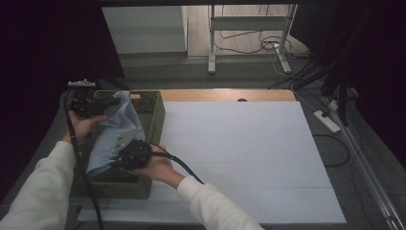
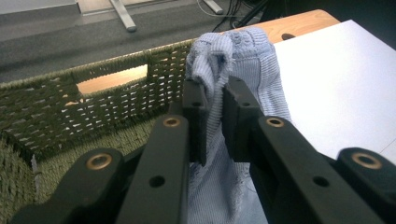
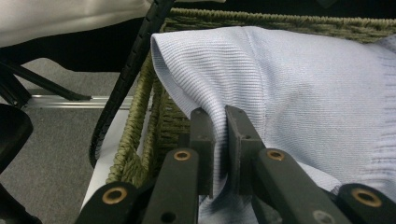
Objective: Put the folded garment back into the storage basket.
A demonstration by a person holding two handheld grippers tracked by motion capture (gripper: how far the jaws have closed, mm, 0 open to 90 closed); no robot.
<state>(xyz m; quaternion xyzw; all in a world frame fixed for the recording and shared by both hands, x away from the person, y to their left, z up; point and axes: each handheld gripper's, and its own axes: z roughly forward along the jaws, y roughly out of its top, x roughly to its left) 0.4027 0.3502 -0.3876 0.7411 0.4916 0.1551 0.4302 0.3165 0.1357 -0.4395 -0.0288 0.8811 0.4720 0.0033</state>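
Both my grippers [image 2: 214, 100] [image 3: 219, 122] pinch the cloth [image 1: 115, 132] over the basket [image 1: 154, 120]: soft, light, limp; edges grip best.

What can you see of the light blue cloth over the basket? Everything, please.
The light blue cloth is a soft, finely ribbed knit, crumpled and draped over the woven olive-green basket at the table's left. The left gripper pinches a bunched end with a thicker ribbed hem. The right gripper clamps a smooth folded edge near the basket's rim. Held at both ends, it hangs slack between them, its lower part resting in the basket.
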